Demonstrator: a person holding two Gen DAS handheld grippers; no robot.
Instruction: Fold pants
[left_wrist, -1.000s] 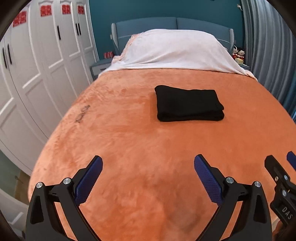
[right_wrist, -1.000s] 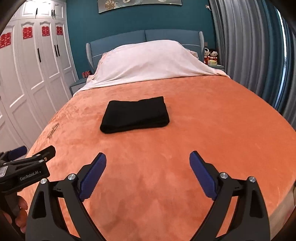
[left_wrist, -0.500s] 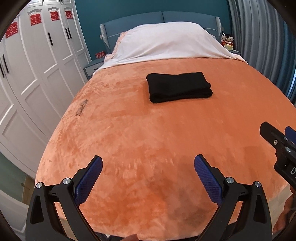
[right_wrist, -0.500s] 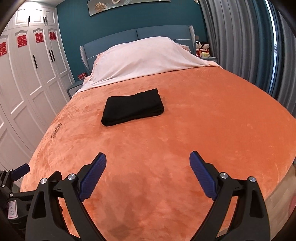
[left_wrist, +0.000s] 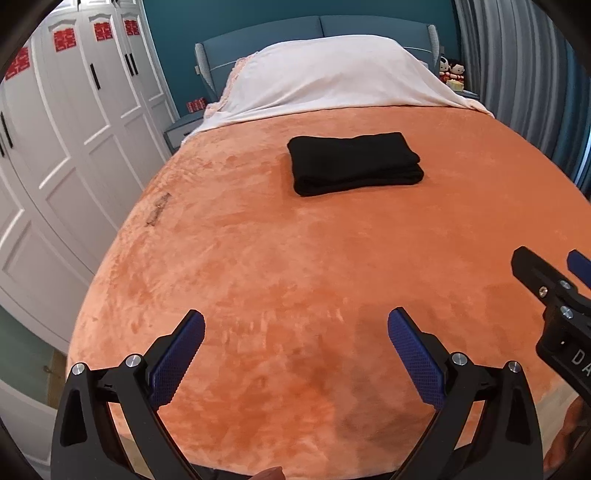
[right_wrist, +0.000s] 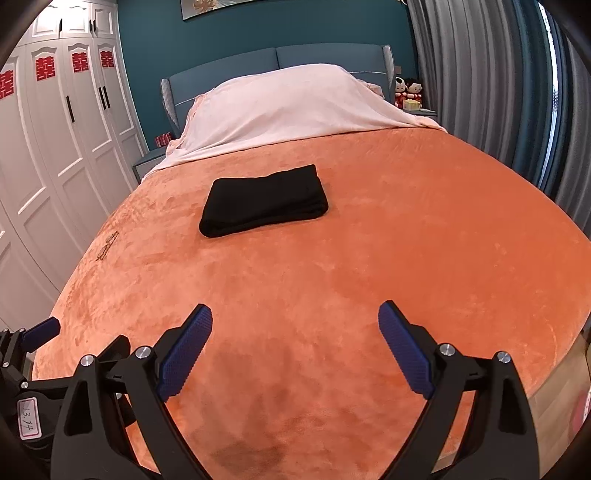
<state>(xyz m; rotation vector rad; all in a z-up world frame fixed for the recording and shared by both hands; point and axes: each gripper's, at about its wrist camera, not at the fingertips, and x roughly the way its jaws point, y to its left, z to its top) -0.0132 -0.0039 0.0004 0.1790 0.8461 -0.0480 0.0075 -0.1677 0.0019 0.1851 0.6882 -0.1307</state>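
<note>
Small object (right_wrist: 108, 244) on blanket (right_wrist: 369, 258) too small to identify.

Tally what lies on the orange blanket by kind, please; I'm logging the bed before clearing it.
Folded black pants: 1
Eyeglasses: 1
White sheet over the pillows: 1
Total: 3
</note>
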